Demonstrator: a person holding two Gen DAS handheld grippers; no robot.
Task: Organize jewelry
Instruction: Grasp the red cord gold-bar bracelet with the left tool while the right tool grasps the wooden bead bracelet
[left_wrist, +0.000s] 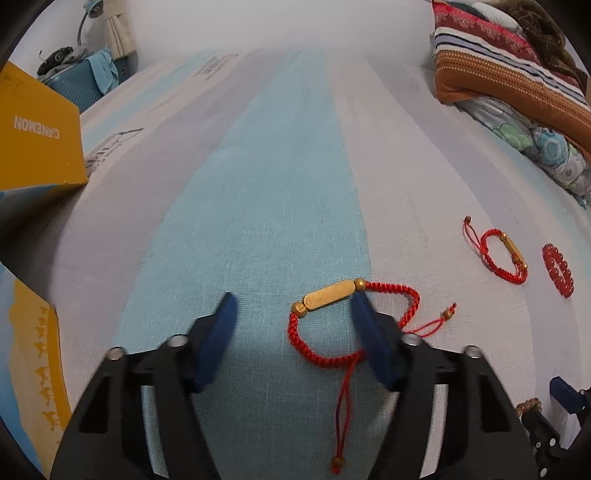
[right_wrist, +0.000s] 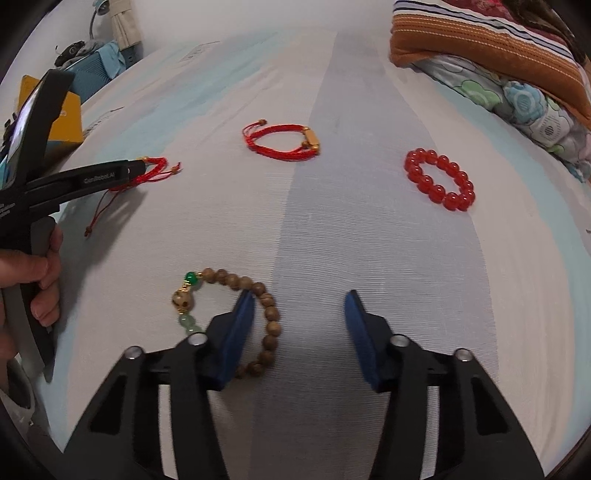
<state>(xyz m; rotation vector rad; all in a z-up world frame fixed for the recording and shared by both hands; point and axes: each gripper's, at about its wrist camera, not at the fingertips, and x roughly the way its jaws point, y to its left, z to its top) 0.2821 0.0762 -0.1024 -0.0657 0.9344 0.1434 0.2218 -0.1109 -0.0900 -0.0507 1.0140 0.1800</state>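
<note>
On the bed: a striped sheet (left_wrist: 280, 192) in pale blue, grey and white carries all the jewelry.
Left gripper (left_wrist: 291, 306): jaws partly apart over a red cord bracelet with a gold bar (left_wrist: 334, 297); its right finger (left_wrist: 369, 332) stands inside the loop, across the braid, its left finger well clear on bare sheet. Nothing is clamped.
Cord bracelet tails: two thin red strings run toward the camera and to the right, each ending in a small bead.
Right gripper (right_wrist: 299, 306): jaws partly apart; its left finger (right_wrist: 240, 325) rests inside the wooden bead bracelet (right_wrist: 271, 321) (brown beads, plus a green bead, pale jade ones and a carved bead), its right finger on empty sheet. No grip shows.
Second red cord bracelet (right_wrist: 280, 142): lying farther up the sheet, untouched.
Red bead bracelet (right_wrist: 439, 179): to the right of that one, well apart from both grippers.
Yellow box (left_wrist: 37, 136): at the left edge.
Folded bedding (right_wrist: 491, 44): piled at the upper right.
Person's hand (right_wrist: 33, 280): wrapped around the left gripper's handle.
</note>
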